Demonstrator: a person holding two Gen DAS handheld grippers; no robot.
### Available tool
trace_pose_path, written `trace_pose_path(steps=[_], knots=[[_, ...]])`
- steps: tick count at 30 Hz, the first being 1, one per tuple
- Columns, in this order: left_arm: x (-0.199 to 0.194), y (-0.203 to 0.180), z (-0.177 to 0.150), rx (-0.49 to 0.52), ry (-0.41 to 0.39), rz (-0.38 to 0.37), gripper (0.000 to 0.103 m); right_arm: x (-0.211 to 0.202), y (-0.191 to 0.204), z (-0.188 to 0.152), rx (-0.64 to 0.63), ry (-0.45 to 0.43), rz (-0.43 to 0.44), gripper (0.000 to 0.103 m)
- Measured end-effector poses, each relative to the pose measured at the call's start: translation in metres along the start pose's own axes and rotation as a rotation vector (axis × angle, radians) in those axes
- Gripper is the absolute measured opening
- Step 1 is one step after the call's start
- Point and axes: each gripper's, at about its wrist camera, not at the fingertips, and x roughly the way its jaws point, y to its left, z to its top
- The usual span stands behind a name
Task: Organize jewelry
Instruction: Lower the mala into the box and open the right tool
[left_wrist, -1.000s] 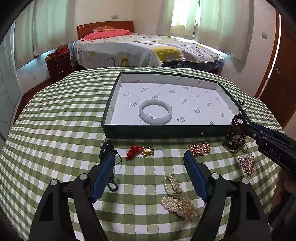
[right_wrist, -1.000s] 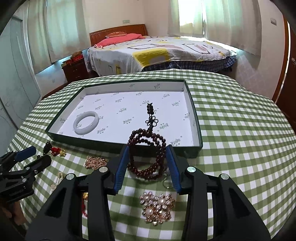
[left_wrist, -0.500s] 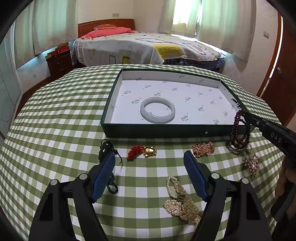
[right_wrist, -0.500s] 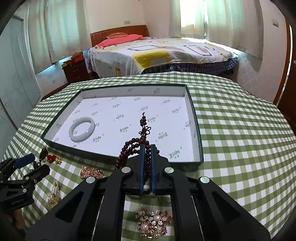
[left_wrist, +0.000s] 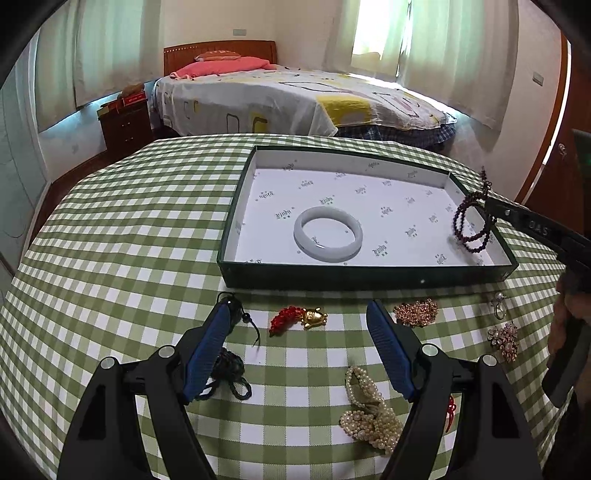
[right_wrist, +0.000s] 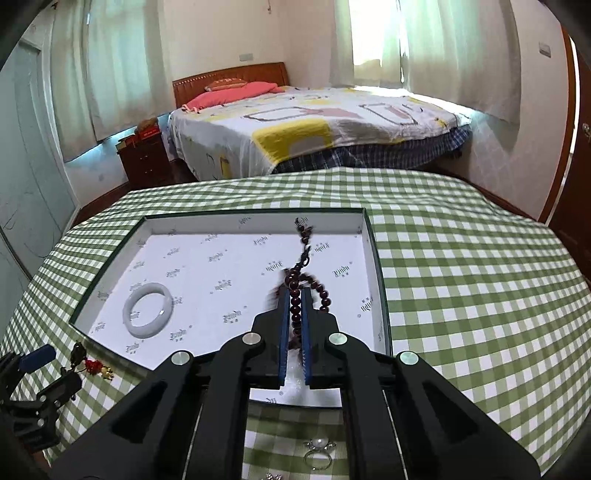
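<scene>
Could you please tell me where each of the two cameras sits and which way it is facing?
Left wrist: on the left gripper, angled down over loose jewelry toward the box; its open fingers show, and a hand at right.
Right wrist: on the right gripper, looking down over the box; its fingers are shut on the dark bead bracelet.
Shared: box, white bangle, bracelet, bed; each sees the other gripper.

Two fisheye views, each riding a handheld tool and looking forward and down along its fingers, toward the bed (left_wrist: 295, 99) beyond. Left view set low over the table (left_wrist: 122, 229), near its front edge. Right view closer, above the box (right_wrist: 378, 266). Shared: box, white bangle (left_wrist: 328, 239), table, bed.
</scene>
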Motion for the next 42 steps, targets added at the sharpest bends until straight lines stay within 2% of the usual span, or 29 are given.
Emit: trace_pose_path(steps=[2, 5, 9, 18, 30, 42], knots=[[0.001, -0.001, -0.002, 0.003, 0.006, -0.003, 0.074, 0.003, 0.000, -0.005, 0.003, 0.021, 0.004, 0.010], [0.002, -0.003, -0.004, 0.008, 0.013, -0.006, 0.074, 0.004, -0.001, -0.013, 0.006, 0.029, -0.006, 0.036], [0.004, -0.005, -0.006, 0.010, 0.022, -0.010, 0.074, 0.002, -0.003, -0.020, 0.022, 0.043, 0.004, 0.046], [0.002, -0.005, -0.008, 0.008, 0.022, -0.014, 0.074, -0.007, -0.006, -0.032, 0.047, 0.054, 0.016, 0.054], [-0.004, -0.009, -0.016, 0.009, 0.024, -0.024, 0.074, -0.043, 0.001, -0.049, 0.041, 0.012, 0.006, 0.054], [-0.025, -0.012, -0.047, 0.017, 0.032, -0.038, 0.074, -0.084, 0.012, -0.091, -0.014, -0.009, -0.031, 0.054]])
